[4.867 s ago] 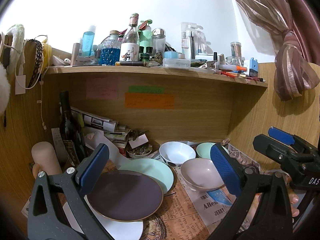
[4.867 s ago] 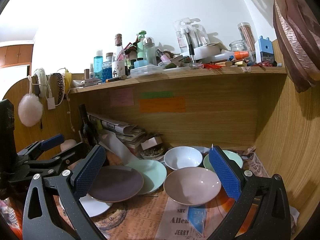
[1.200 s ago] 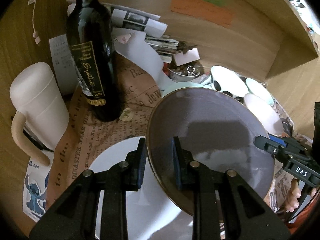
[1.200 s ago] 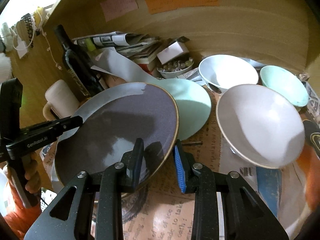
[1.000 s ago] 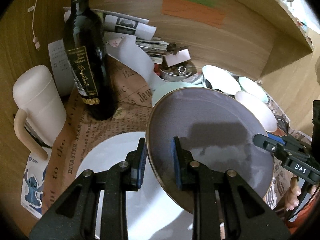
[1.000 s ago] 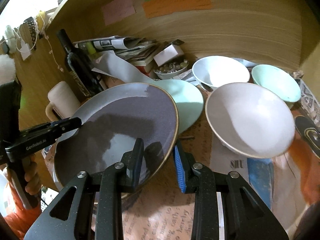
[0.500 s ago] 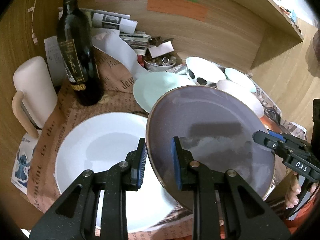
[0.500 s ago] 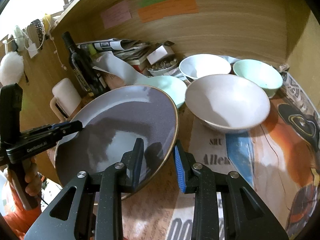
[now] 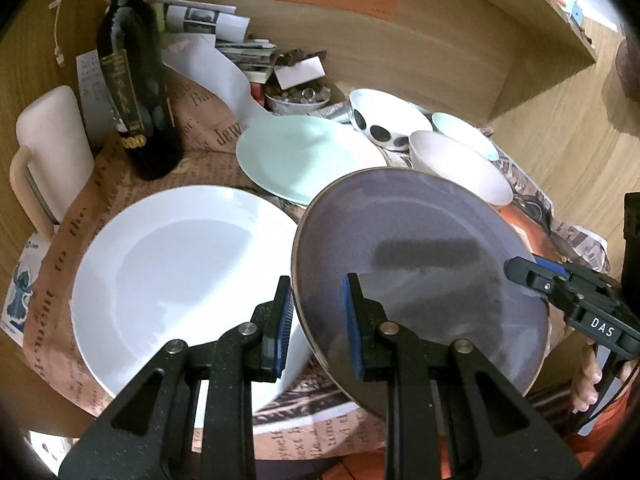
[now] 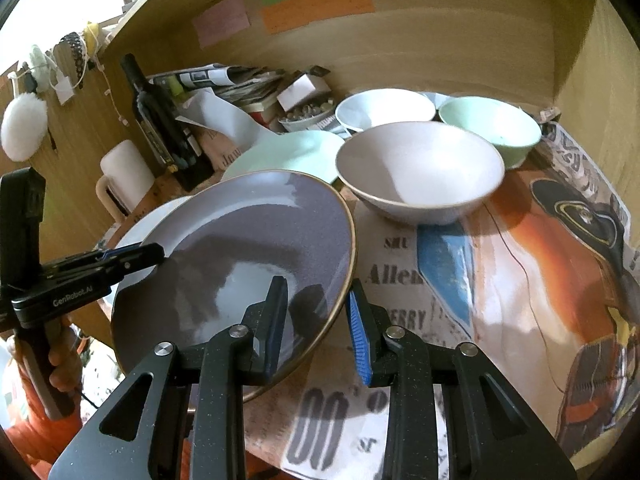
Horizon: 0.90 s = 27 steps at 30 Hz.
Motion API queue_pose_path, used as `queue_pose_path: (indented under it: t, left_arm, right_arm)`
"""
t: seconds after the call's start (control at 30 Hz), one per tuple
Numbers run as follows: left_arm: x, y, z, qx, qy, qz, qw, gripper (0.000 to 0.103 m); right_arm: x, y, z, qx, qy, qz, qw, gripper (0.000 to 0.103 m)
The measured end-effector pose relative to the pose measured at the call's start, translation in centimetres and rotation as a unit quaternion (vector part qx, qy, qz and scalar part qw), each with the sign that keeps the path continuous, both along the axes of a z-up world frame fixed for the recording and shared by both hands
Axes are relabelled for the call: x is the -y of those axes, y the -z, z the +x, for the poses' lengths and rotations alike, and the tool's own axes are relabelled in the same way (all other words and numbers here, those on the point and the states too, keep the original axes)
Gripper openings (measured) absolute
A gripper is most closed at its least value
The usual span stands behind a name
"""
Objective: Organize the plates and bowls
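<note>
Two tools on one plate: left tool (image 9: 316, 316) and right tool (image 10: 318, 326) each clamp opposite edges of the purple plate (image 9: 420, 272), rim pinched between the blue pads. Plate is airborne and tilted, off the bench (image 10: 500, 280).

Landmark = white plate (image 9: 180, 272), flat on the newspaper at the bench's near-left.
- Purple plate: just right of the white plate, above bench level, its left rim overlapping the white plate's right edge in the left wrist view. Can't tell if they touch.
- Mint plate (image 9: 308, 160): behind the white plate, flat.
- Pale pink bowl (image 10: 420, 172), spotted white bowl (image 9: 384, 120), mint bowl (image 10: 490, 130): behind and right of the white plate, clustered close. Can't tell if the rims touch.
- Wine bottle (image 9: 136, 92) and cream mug (image 9: 52, 152): behind and left of the white plate.

My read: step in hand is carrying the purple plate to a stacking spot. White plate looks the larger, so it's the likely base.

How to do it well:
- Level the plate before lowering; as tilted, the low rim would land first and skid.
- Move both tools together. Any twist between them could lever the rim out of a shallow edge grip.
- Centre over the white plate, then lower straight down.
- Release only once it's seated; back each tool out sideways along the bench.
- Stay clear of the bottle. Tall, narrow base, probably tips easily.
- Glazed ceramic on pads likely slips, so no jerks.
</note>
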State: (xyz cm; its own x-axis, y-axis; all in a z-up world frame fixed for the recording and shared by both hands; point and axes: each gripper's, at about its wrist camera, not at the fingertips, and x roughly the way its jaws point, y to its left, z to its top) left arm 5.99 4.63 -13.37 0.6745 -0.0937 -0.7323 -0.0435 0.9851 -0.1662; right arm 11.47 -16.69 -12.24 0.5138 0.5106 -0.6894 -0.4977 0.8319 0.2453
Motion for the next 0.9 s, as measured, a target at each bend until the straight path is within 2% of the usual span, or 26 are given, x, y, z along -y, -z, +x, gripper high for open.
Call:
queue_pose_path:
  t: [0.9]
  left_arm:
    - [4.1,3.2,1.8,-0.045,0.035,0.013,0.9983,0.024]
  right_arm:
    - [3.0,3.0,1.3,-0.046,0.031,-0.033,0.998,0.027]
